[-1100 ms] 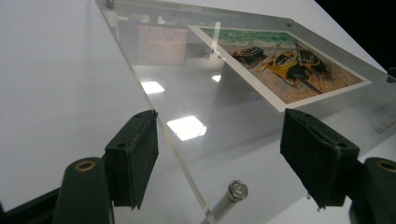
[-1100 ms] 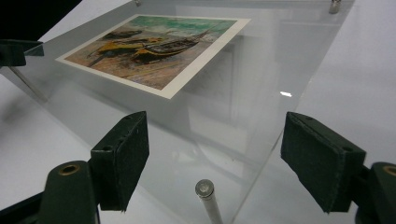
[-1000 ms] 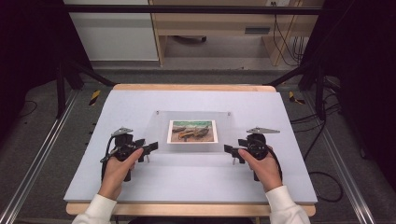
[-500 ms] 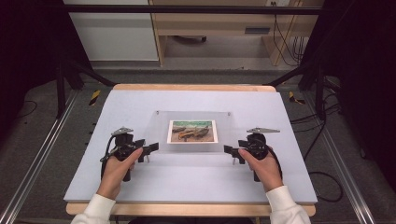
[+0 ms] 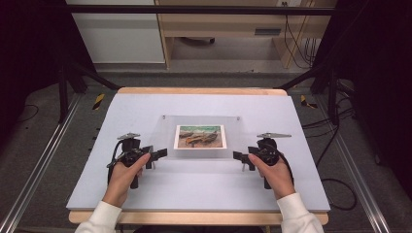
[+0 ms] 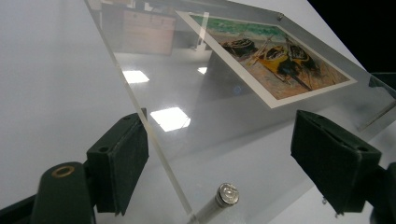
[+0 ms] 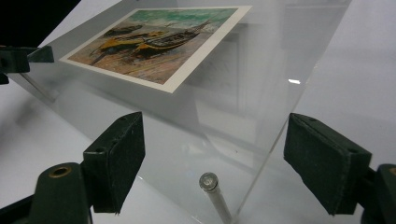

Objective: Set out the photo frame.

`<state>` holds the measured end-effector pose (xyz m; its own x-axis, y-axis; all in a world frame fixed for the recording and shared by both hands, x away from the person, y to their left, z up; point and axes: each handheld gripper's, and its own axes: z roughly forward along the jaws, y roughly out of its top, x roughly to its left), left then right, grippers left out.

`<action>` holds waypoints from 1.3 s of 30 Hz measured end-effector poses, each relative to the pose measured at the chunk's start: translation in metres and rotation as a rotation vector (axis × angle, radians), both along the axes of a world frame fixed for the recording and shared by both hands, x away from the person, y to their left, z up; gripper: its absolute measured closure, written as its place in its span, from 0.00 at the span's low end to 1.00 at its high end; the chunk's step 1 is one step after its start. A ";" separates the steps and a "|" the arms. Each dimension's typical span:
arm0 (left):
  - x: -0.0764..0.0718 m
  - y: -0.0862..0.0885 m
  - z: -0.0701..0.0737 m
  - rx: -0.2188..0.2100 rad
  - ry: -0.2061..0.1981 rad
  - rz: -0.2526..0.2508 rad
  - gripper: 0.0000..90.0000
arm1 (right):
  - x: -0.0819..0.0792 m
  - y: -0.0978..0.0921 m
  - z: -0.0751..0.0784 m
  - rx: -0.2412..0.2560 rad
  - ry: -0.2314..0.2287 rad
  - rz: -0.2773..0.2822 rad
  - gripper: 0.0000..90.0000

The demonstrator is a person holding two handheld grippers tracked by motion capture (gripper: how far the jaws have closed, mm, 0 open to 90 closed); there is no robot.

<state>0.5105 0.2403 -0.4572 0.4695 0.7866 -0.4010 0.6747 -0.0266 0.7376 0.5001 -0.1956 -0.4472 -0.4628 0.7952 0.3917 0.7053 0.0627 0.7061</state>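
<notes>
I hold my left gripper and my right gripper at the two near corners of the clear acrylic frame, which lies flat in the middle of the bench with a boat picture sandwiched inside it. Both grippers are spread wide, pinching nothing. In the left gripper view the frame's edge runs between my jaws, with a metal standoff pin just ahead; the right gripper view shows the same on its side, the corner and its pin sitting between the open jaws.

My worry is the grip itself. The acrylic is glossy and thin at the edge, so if I close on the bare sheet at a slant it may well slide out of the pads or tip to one side. If one gripper bites before the other, I judge the frame could swing on the bench and drag its pins across the surface. Closing on a pin instead of the sheet could skid off the round metal. Lifting unevenly might flex the sheets and shift the picture.

I can read no brand, label or writing anywhere; the picture carries no legible text
</notes>
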 end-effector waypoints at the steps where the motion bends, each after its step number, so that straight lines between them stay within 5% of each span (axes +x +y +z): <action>1: 0.000 0.000 0.000 -0.002 0.000 0.000 0.21 | 0.000 0.000 0.000 0.005 0.007 -0.002 0.24; 20: 0.001 -0.001 -0.001 0.001 -0.004 0.002 0.21 | 0.006 -0.002 -0.007 0.088 0.059 -0.002 0.24; 39: 0.006 0.002 -0.001 -0.023 0.014 -0.014 0.24 | 0.009 -0.002 -0.008 0.087 0.040 -0.017 0.27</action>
